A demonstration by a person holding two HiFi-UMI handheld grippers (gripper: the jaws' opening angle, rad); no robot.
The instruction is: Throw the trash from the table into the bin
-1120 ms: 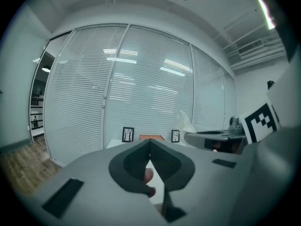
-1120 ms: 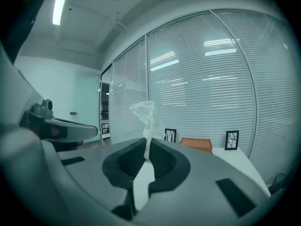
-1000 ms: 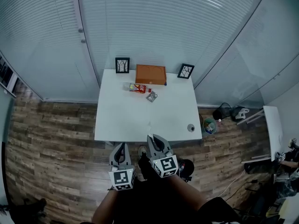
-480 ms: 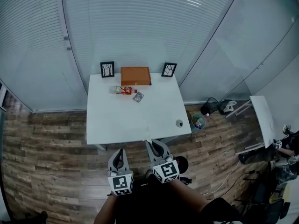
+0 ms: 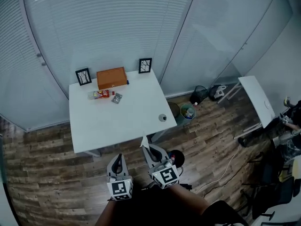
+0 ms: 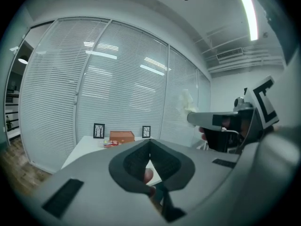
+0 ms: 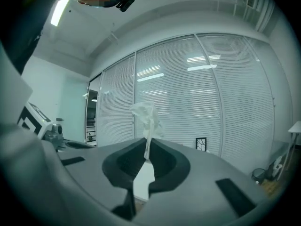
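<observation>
My right gripper point(image 5: 146, 148) is shut on a crumpled white tissue point(image 7: 146, 119), which sticks up from its jaws off the table's near edge. My left gripper point(image 5: 117, 158) hangs beside it, shut, with nothing between its jaws point(image 6: 149, 142). The left gripper view shows the tissue point(image 6: 187, 102) at the right gripper's tip. On the white table point(image 5: 127, 121) a red and yellow snack packet point(image 5: 100, 94) and a silver wrapper point(image 5: 116, 98) lie near the far edge. A small bin point(image 5: 187, 112) with rubbish in it stands on the floor right of the table.
An orange box point(image 5: 112, 77) and two framed pictures point(image 5: 83, 76) point(image 5: 145, 65) stand along the table's far edge. A small round object point(image 5: 162, 117) sits near its right edge. A dark bag point(image 5: 198, 97) lies by the glass wall, and a second white table point(image 5: 256, 98) is at the right.
The head view has swung right: the table slid to the left and the bin came nearer the middle. Both grippers moved along with it, the right one still shut on the tissue.
</observation>
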